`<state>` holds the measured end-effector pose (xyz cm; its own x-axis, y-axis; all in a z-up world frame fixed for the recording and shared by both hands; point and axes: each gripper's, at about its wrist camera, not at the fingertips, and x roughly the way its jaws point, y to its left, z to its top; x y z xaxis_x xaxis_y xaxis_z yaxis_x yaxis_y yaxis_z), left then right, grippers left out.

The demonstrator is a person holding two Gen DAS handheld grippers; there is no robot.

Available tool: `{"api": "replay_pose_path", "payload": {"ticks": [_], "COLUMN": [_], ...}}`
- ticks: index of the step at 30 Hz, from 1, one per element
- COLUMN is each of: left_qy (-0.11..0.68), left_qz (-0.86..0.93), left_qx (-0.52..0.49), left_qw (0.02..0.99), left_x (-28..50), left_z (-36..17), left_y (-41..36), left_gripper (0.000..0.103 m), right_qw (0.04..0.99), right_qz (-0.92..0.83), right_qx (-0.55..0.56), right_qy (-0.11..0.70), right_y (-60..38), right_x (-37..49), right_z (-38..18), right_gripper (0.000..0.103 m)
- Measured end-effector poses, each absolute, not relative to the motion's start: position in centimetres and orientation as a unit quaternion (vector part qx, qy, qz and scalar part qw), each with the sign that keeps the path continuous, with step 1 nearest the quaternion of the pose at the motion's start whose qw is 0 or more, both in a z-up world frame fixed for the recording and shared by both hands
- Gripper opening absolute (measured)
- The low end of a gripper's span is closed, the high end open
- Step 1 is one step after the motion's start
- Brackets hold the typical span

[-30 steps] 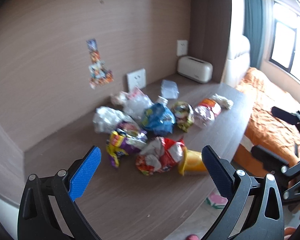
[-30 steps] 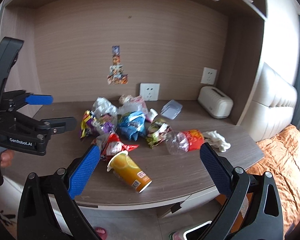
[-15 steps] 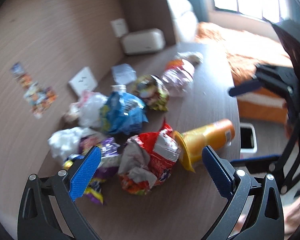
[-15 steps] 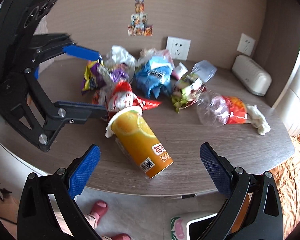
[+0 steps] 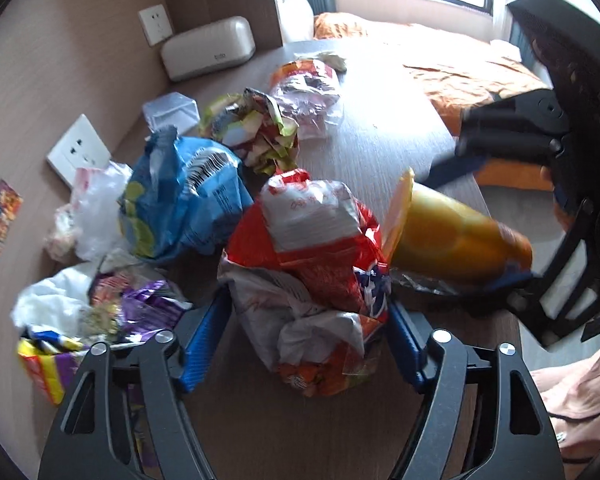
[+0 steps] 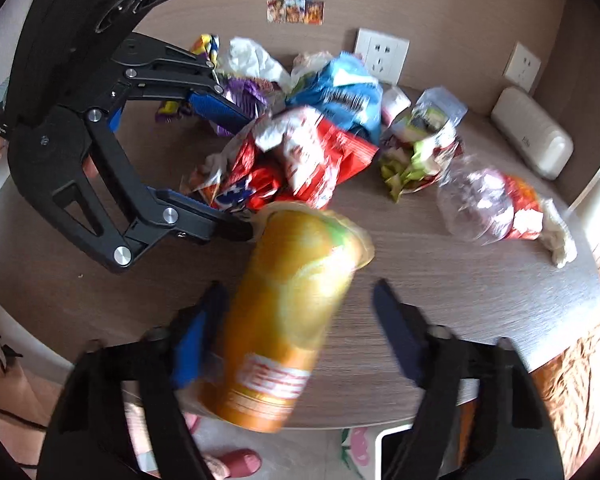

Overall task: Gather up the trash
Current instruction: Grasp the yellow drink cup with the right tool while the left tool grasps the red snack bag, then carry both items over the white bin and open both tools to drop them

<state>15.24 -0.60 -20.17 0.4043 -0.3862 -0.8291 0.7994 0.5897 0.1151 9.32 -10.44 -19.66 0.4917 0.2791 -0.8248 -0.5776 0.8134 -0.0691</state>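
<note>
Both our grippers have come down from above the desk (image 6: 440, 280) onto the trash. Our left gripper (image 5: 306, 320) is closing, its blue pads touching both sides of the red snack bag (image 5: 312, 264). Our right gripper (image 6: 296, 320) is closing around the lying orange cup (image 6: 288, 312); only its left pad seems to touch. Further back lie the blue bag (image 5: 180, 200) and crushed bottle (image 6: 488, 200). We judge the grasping step; next we must finish closing, then lift.

Red-white crumpled wrapper (image 5: 316, 248), orange cup (image 6: 284, 312) with lemon print, blue chip bag (image 5: 180, 196), purple-yellow wrapper (image 5: 136, 308), wood-grain brown bench (image 6: 440, 292), blue pads (image 5: 204, 344).
</note>
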Motion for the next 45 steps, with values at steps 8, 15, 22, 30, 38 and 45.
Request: {"api": "replay_pose_path", "payload": {"ticks": [8,15,22,30,38,45], "left_qy": [0.401,0.377,0.367,0.374,0.420,0.469], "left_qz": [-0.390,-0.390,-0.423,-0.478,-0.485,-0.494], "left_qx": [0.196,0.165,0.152,0.161,0.186,0.197], "left_qw": [0.805,0.824,0.814,0.778,0.744,0.705], "left_x": [16.2,15.5,14.3,10.4,9.0,10.1], "left_z": [-18.9,-16.3,-14.7,-16.3,-22.1,-32.5], "left_y": [0.3,-0.2,-4.5,-16.9,-30.8,-41.1], "left_gripper": [0.063,0.063,0.063,0.063,0.063,0.063], "right_qw": [0.865,0.893,0.910,0.901,0.886,0.874], "right_qz": [0.195,0.123,0.036,-0.065,-0.093,-0.104], "right_qx": [-0.099,-0.020,0.020,0.068,0.110,0.157], "right_qy": [0.452,0.432,0.412,0.423,0.441,0.449], "right_y": [-11.2,-13.8,-19.1,-28.7,-40.2,-48.9], "right_x": [9.8,9.0,5.5,0.1,-1.8,-0.2], "right_z": [-17.8,-14.1,-12.2,-13.2,-17.4,-23.9], "right_gripper": [0.045,0.045,0.045,0.045,0.045,0.045]}}
